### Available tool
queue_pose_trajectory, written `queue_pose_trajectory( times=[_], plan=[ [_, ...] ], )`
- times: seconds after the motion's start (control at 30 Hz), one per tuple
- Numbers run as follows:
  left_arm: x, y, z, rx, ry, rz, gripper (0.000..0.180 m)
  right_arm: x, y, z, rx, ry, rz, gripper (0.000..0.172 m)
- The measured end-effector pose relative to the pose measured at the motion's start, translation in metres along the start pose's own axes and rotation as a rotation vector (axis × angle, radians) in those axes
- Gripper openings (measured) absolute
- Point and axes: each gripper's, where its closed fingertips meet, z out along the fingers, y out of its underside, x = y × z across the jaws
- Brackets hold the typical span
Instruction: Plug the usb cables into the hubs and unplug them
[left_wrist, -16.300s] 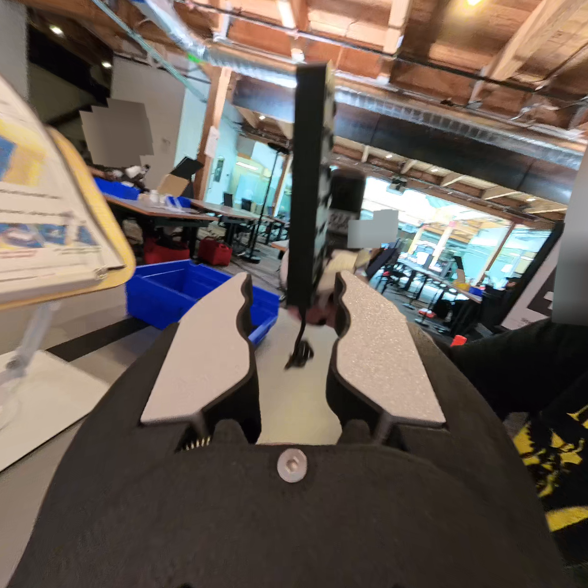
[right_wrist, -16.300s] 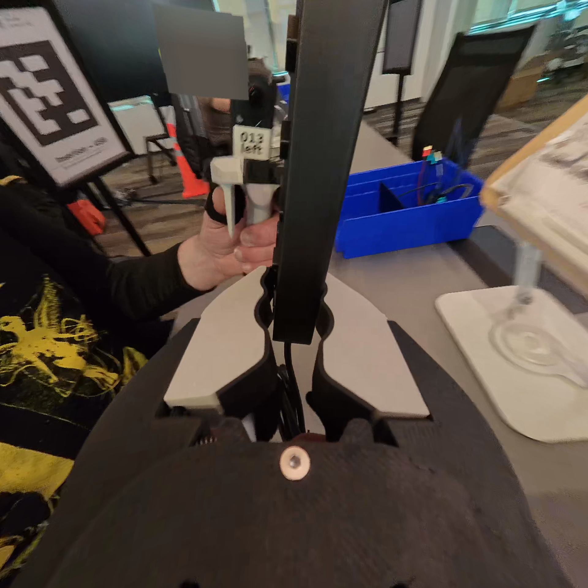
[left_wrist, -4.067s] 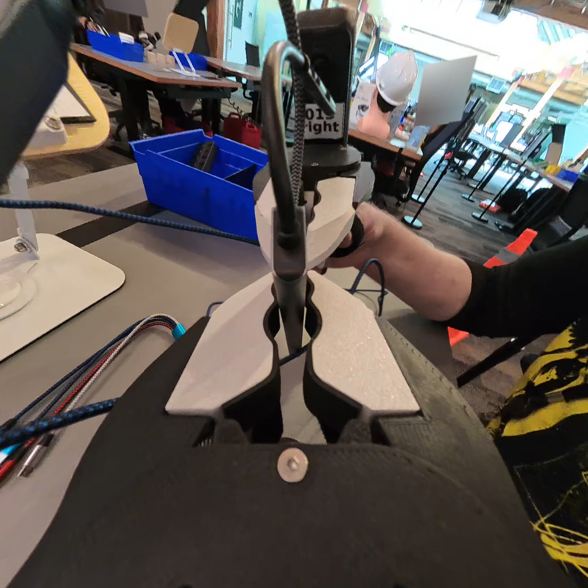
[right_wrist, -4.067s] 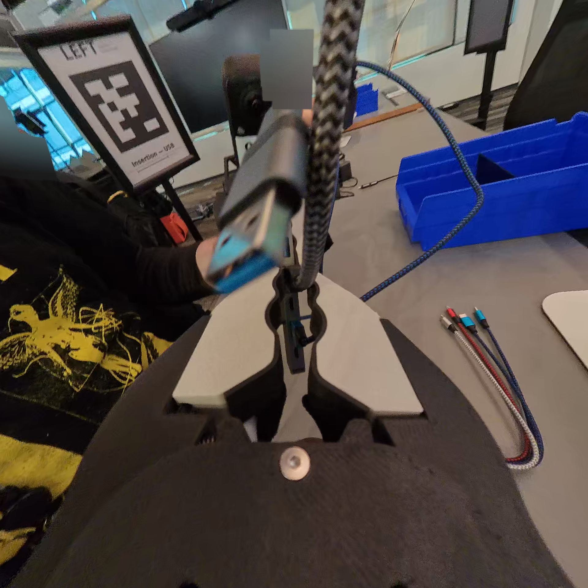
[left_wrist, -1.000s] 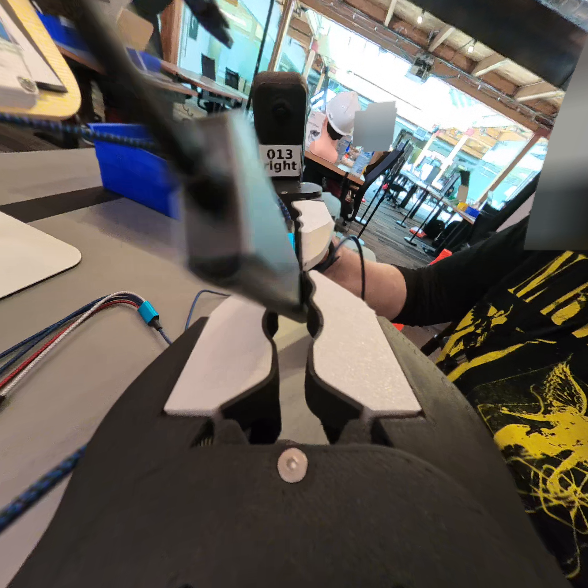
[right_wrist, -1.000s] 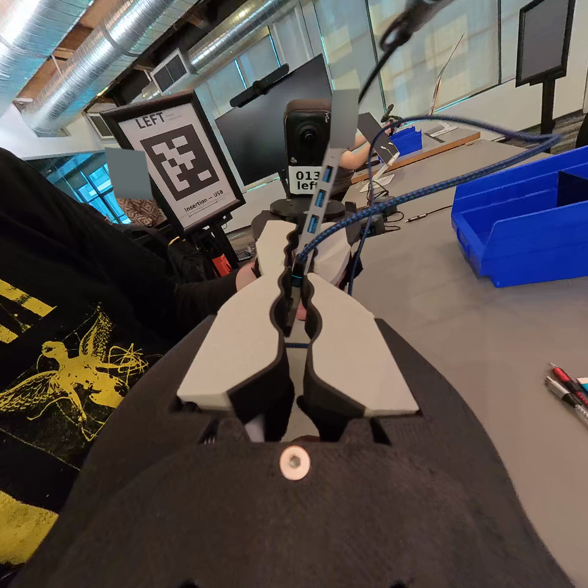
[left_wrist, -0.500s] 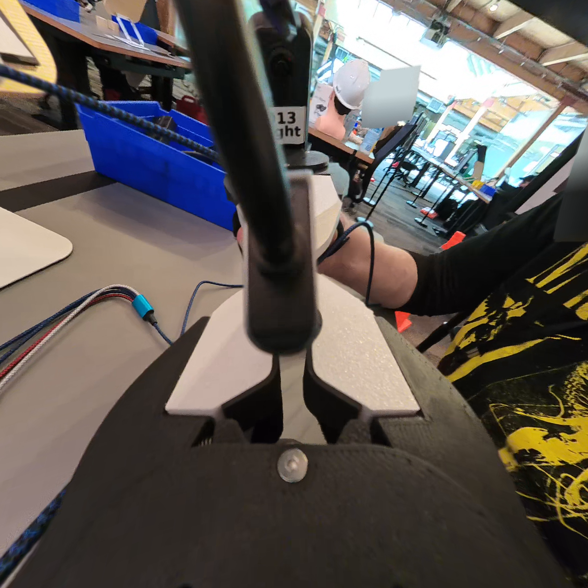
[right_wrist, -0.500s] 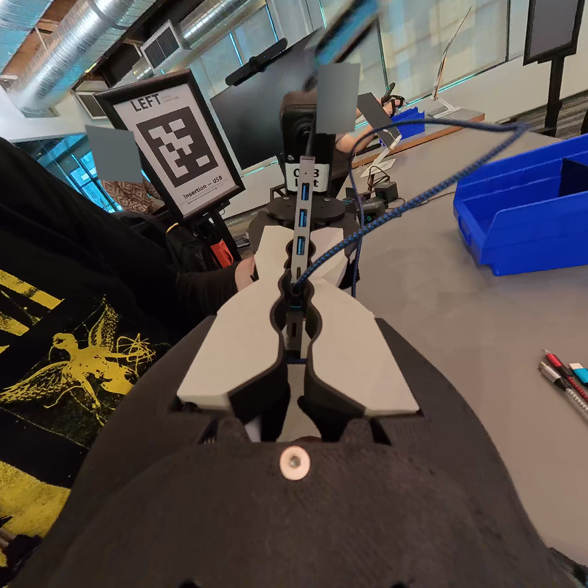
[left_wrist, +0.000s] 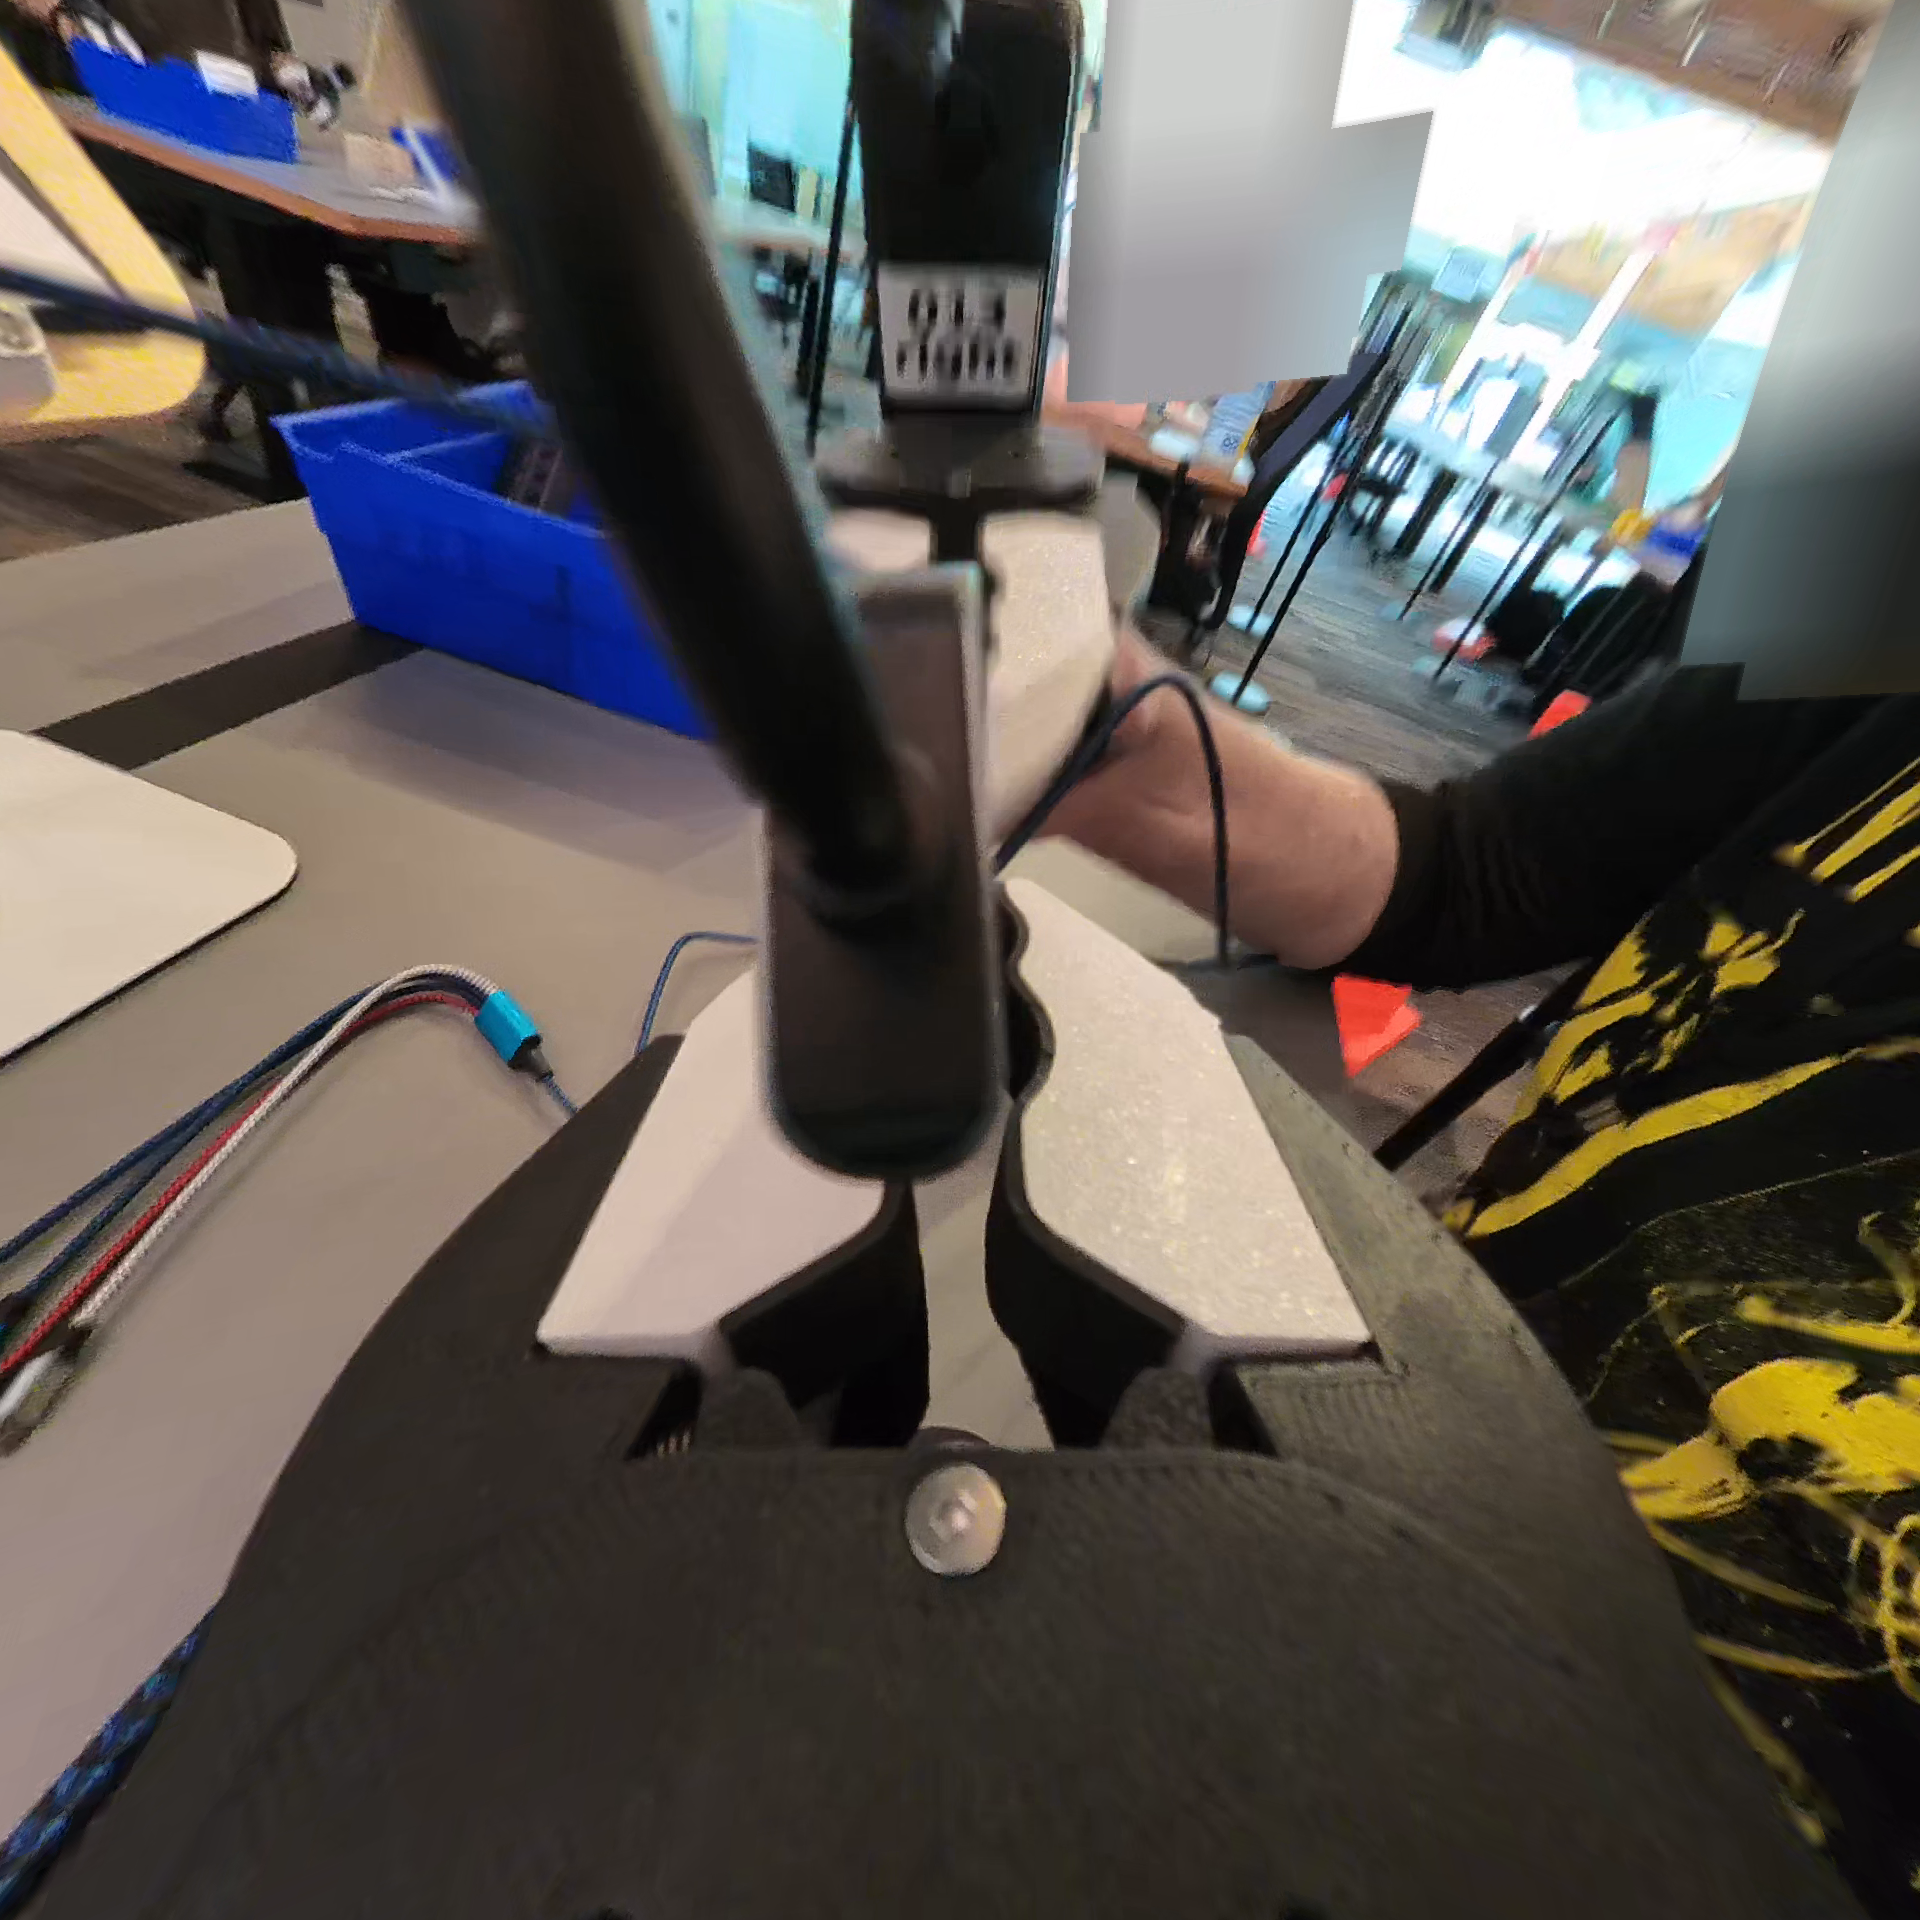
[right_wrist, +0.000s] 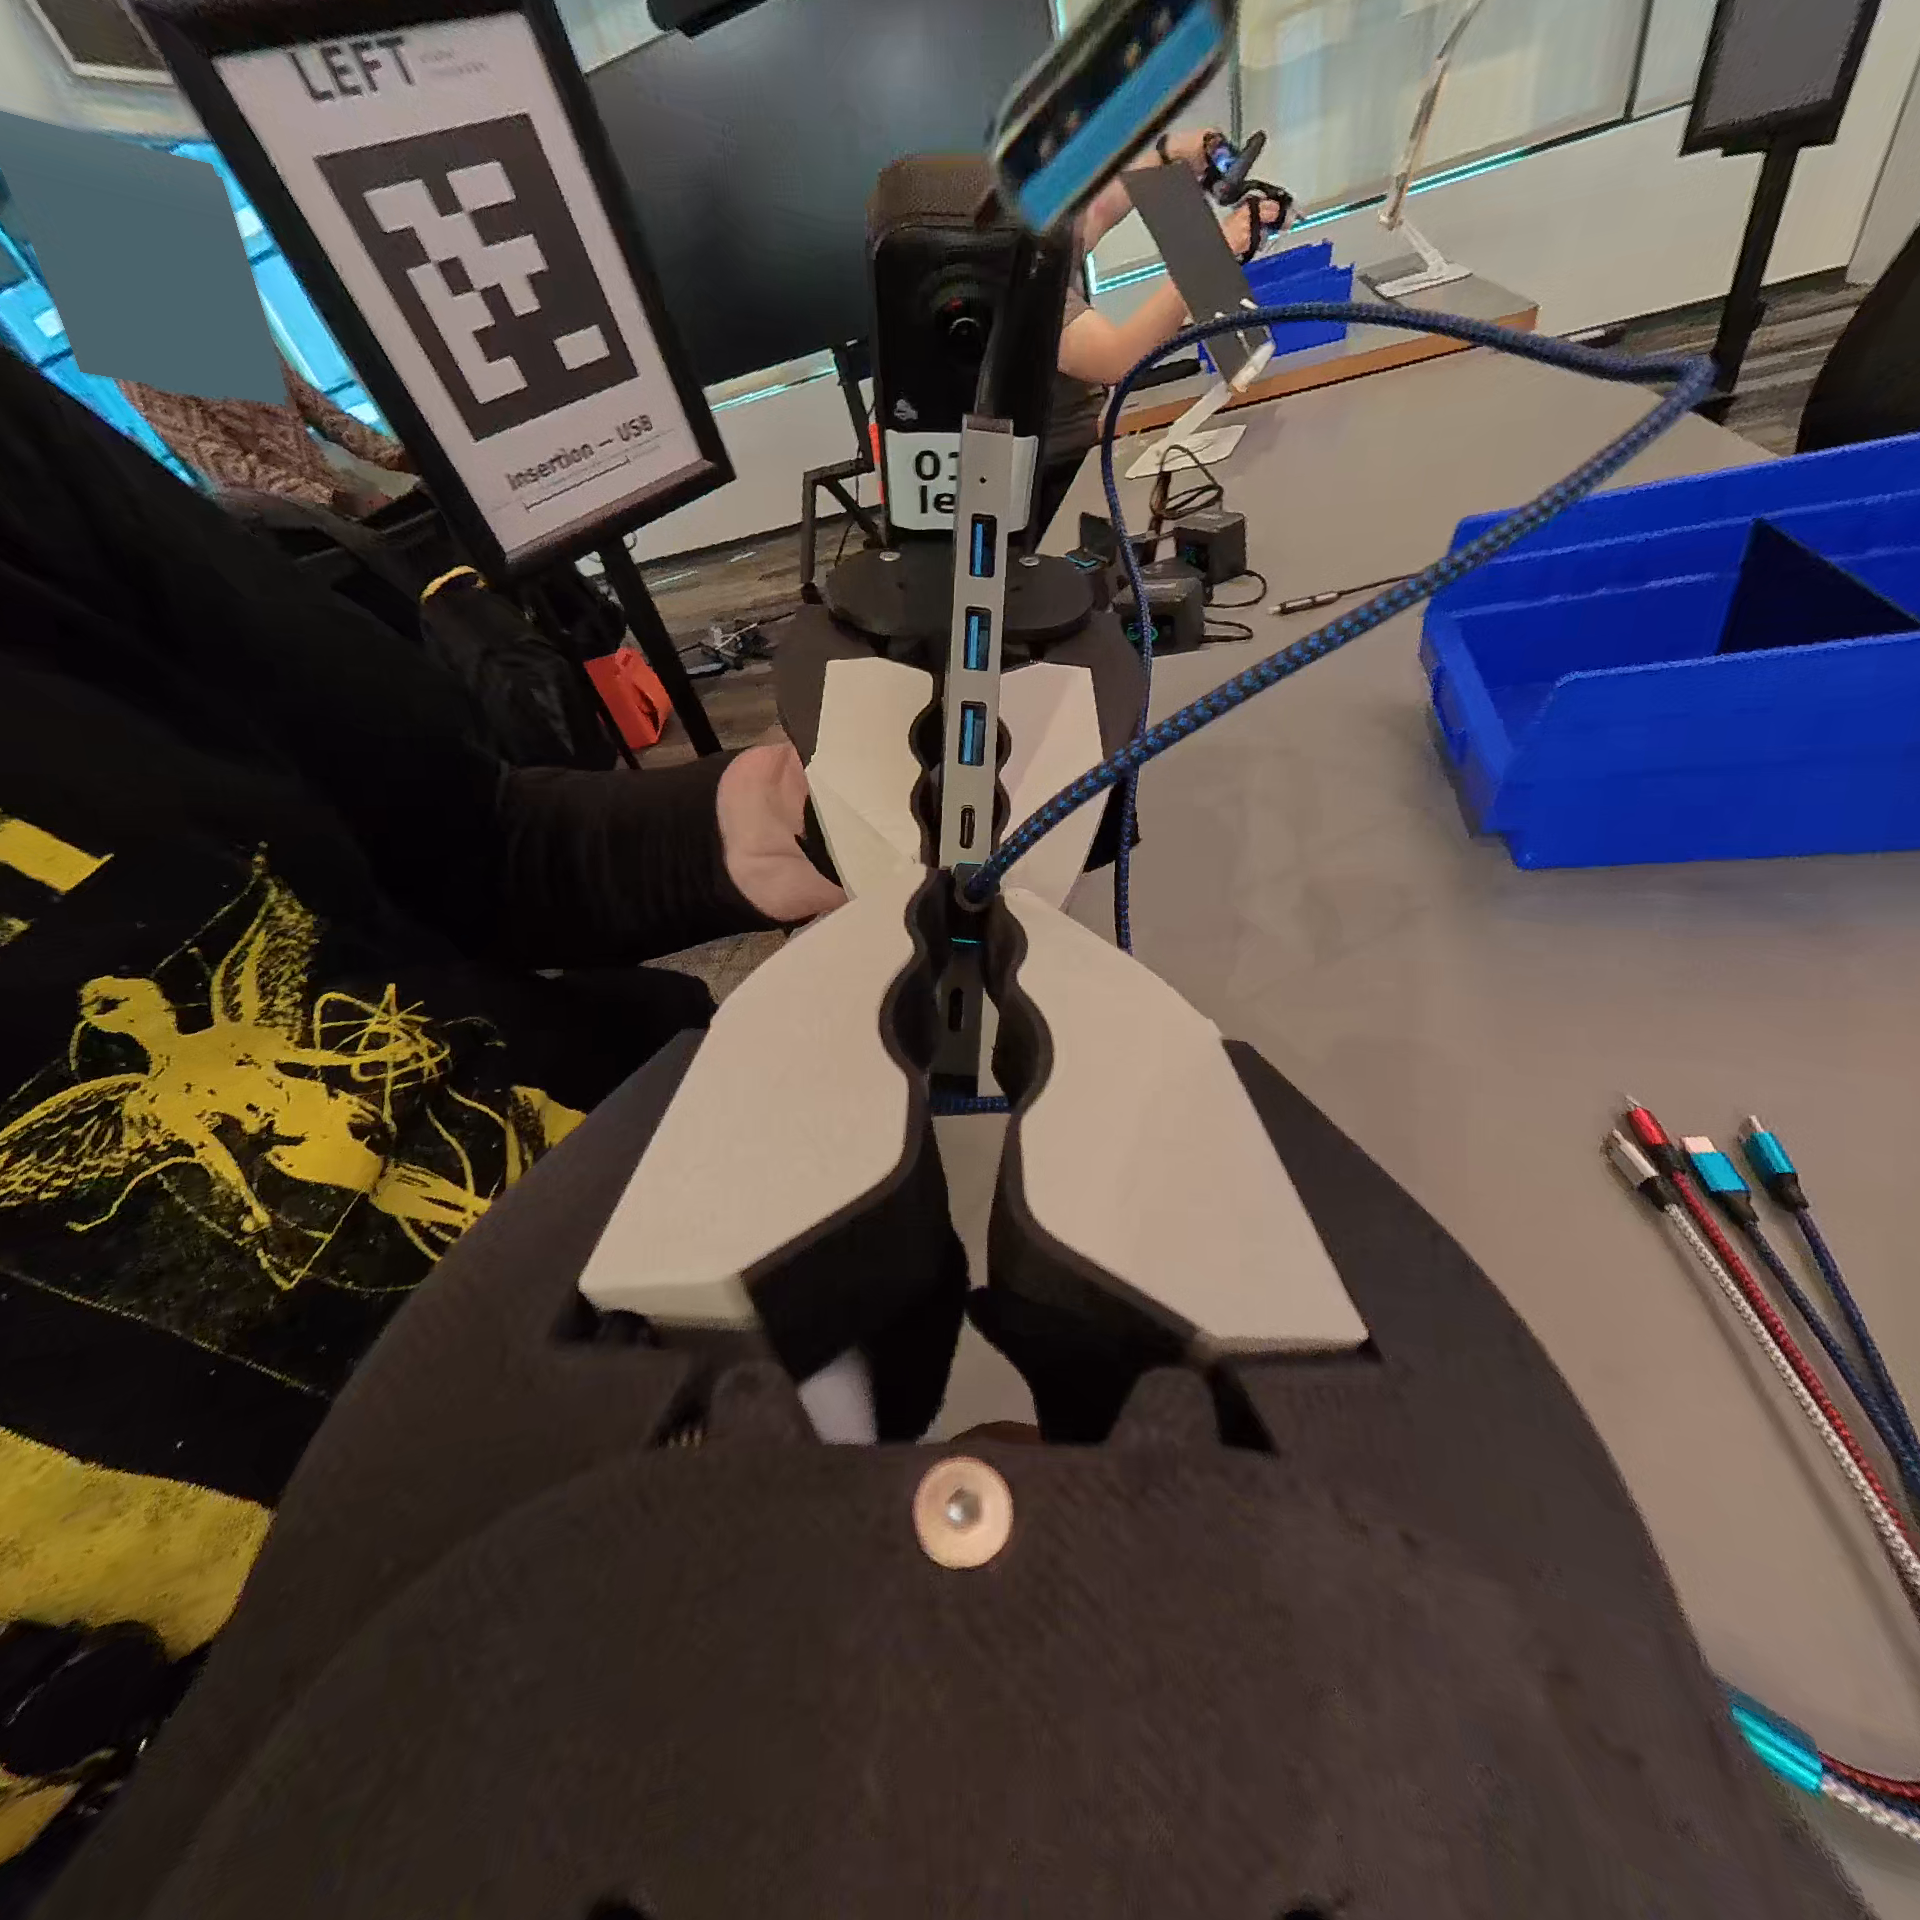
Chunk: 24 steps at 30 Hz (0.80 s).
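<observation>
Right tongs (right_wrist: 961, 935) are pinching the blue braided cable's (right_wrist: 1299, 655) plug at the grey hub (right_wrist: 971, 665), clamped upright in left tongs (left_wrist: 935, 997) (facing). Loose cables (right_wrist: 1766, 1278) and blue bin (right_wrist: 1662, 675) are lying to the right on the table (right_wrist: 1351, 987).

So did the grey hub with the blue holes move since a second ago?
Yes. In the right wrist view the grey hub now stands straight up in front of the other gripper's camera; before, it leaned right, top beside that camera.
</observation>
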Motion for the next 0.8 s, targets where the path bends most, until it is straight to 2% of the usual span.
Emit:
queue_pose_trajectory(
  times=[0.03,0.07,0.1,0.13,0.17,0.23,0.43,0.5,0.63,0.7,0.8],
  plan=[
    [-0.006,0.009,-0.005,-0.048,-0.046,0.025,0.012,0.002,-0.017,-0.016,0.086,0.013,0.011,0.007],
    [-0.012,0.014,-0.015,-0.042,-0.079,-0.009,0.013,0.007,-0.04,-0.046,0.204,0.04,0.027,0.007],
    [-0.014,0.011,-0.025,0.027,-0.069,-0.088,0.013,0.015,-0.05,-0.073,0.214,0.105,0.003,0.006],
    [-0.013,0.013,-0.03,0.035,-0.054,-0.112,0.013,0.02,-0.047,-0.087,0.148,0.157,-0.024,0.007],
    [-0.017,0.019,-0.032,-0.003,-0.087,-0.081,0.013,0.02,-0.044,-0.091,0.101,0.166,-0.02,0.006],
    [-0.014,0.016,-0.032,-0.005,-0.058,-0.054,0.013,0.025,-0.035,-0.096,0.015,0.216,-0.031,0.006],
    [-0.011,0.017,-0.048,-0.015,-0.051,-0.045,0.012,0.034,-0.027,-0.126,-0.045,0.379,-0.037,0.006],
    [-0.008,0.009,-0.062,0.001,-0.052,-0.028,0.012,0.038,-0.012,-0.131,-0.108,0.429,-0.02,0.006],
    [-0.008,0.007,-0.088,-0.021,-0.084,-0.019,0.012,0.043,0.033,-0.133,-0.267,0.422,0.099,0.006],
    [-0.01,0.01,-0.095,-0.023,-0.094,-0.029,0.013,0.052,0.062,-0.133,-0.388,0.453,0.131,0.006],
    [-0.011,0.017,-0.095,-0.035,-0.094,-0.043,0.013,0.056,0.09,-0.121,-0.488,0.429,0.189,0.005]
  ],
)
